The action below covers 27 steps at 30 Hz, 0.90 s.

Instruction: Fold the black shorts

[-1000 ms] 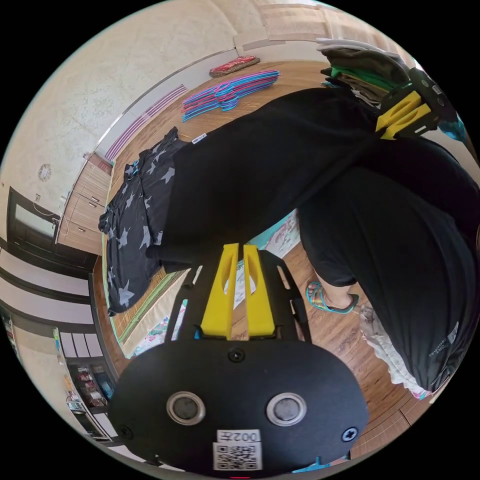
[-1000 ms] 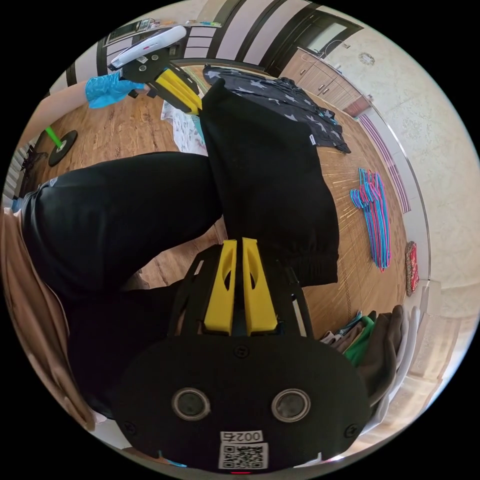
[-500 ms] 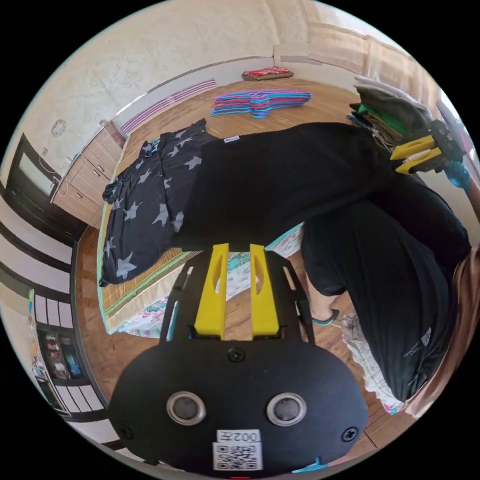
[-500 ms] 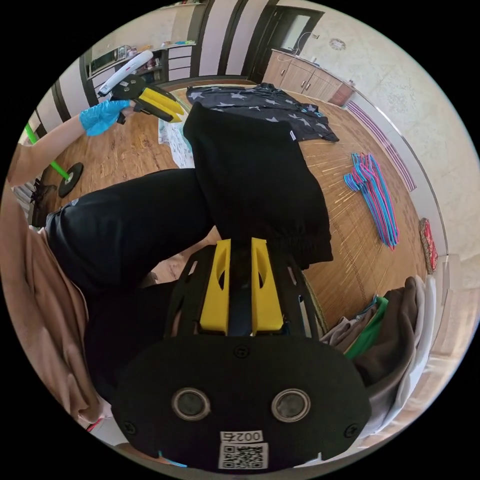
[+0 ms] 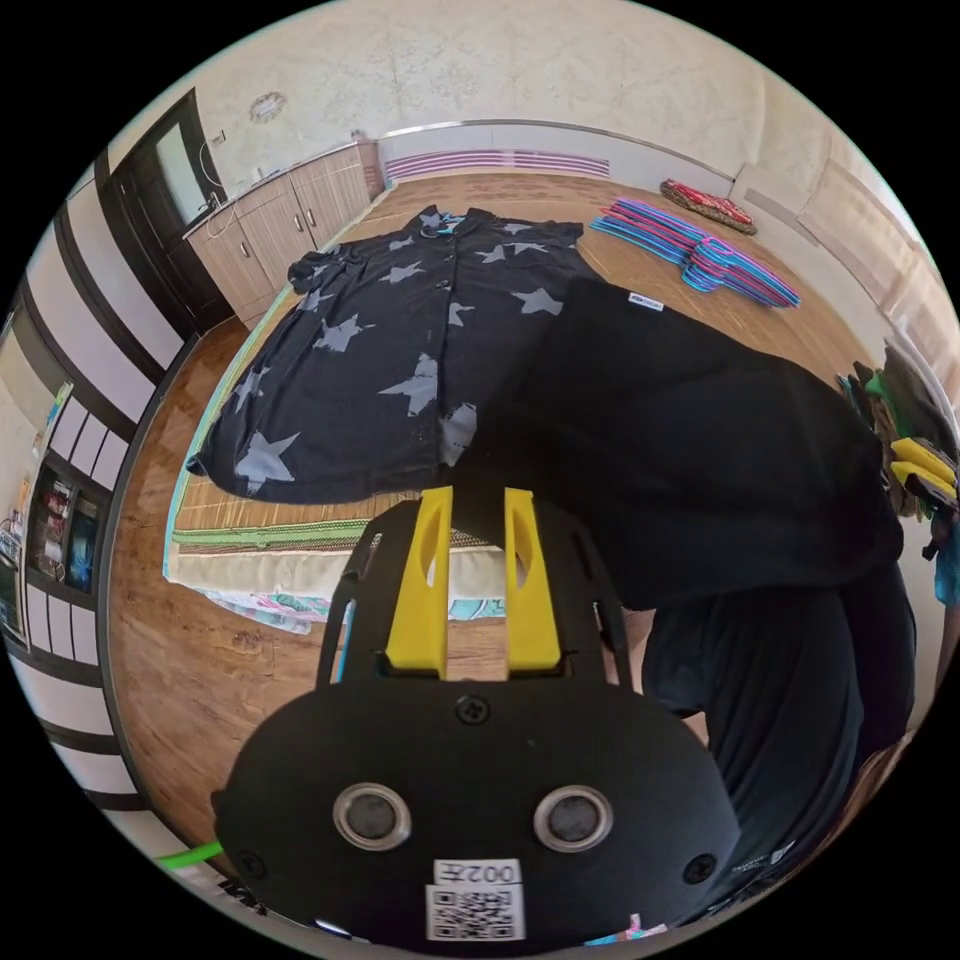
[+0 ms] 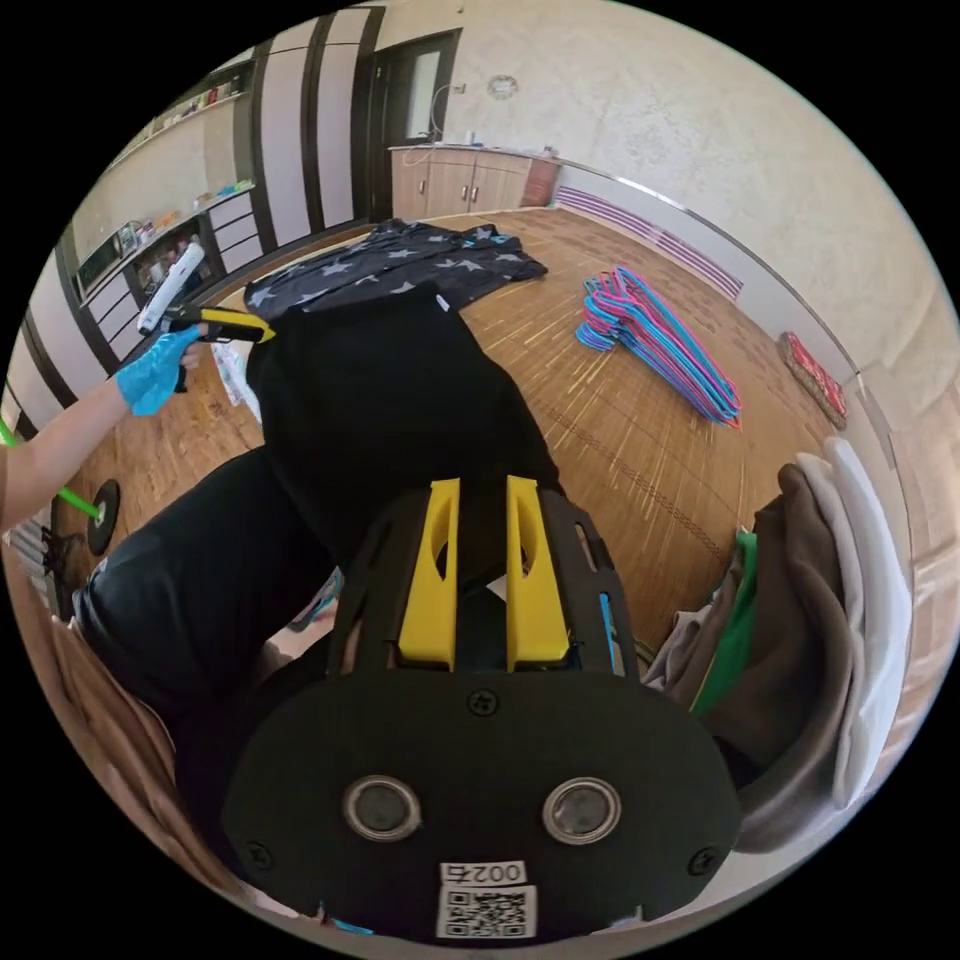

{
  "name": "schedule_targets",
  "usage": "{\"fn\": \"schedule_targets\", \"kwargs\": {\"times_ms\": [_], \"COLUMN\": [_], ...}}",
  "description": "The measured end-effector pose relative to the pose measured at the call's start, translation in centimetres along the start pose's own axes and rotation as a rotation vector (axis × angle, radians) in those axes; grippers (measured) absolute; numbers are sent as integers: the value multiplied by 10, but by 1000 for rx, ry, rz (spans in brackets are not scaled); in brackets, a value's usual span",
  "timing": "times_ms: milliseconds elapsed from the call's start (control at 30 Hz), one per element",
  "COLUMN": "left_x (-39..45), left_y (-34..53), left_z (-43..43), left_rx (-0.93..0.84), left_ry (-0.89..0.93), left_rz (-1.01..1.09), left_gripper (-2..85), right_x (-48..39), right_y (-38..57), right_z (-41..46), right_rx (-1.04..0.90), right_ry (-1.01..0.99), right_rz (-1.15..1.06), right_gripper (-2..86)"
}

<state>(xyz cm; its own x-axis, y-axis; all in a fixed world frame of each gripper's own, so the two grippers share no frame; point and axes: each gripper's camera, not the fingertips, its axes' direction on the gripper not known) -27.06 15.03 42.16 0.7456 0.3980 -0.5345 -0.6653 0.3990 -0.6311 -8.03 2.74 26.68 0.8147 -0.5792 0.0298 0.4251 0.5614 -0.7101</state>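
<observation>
Your left gripper (image 5: pixel 475 495) and right gripper (image 6: pixel 480 485) each show jaws set narrow, black cloth between them; whether they pinch it, you cannot tell; the black shorts (image 5: pixel 690 440) hang spread across frame centre; keep the held edge taut and level; lower them onto the mat (image 5: pixel 300 530) beside the star shirt (image 5: pixel 390 370).

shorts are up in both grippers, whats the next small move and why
Probably lower the black shorts flat onto the mat beside the star-print shirt. The left gripper and right gripper each appear to hold an edge between parted jaws, and the cloth hangs stretched between them above the floor, so it likely needs a surface before any fold can be made.
</observation>
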Motion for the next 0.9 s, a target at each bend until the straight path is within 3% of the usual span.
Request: {"fn": "schedule_targets", "kwargs": {"times_ms": [167, 467, 700, 900], "left_x": [4, 5, 12, 44], "left_y": [4, 5, 12, 13], "left_z": [-4, -15, -35, -55], "left_rx": [0, -43, -58, 7], "left_ry": [-43, -51, -49, 29], "left_rz": [35, 14, 7, 146], "left_gripper": [42, 54, 60, 64], "right_x": [18, 37, 34, -3], "right_y": [-4, 10, 28, 34], "right_z": [37, 38, 12, -5], "right_rx": [-133, -102, -35, 5], "right_ry": [83, 55, -71, -219], "right_rz": [57, 77, -23, -285], "right_gripper": [77, 76, 78, 80]}}
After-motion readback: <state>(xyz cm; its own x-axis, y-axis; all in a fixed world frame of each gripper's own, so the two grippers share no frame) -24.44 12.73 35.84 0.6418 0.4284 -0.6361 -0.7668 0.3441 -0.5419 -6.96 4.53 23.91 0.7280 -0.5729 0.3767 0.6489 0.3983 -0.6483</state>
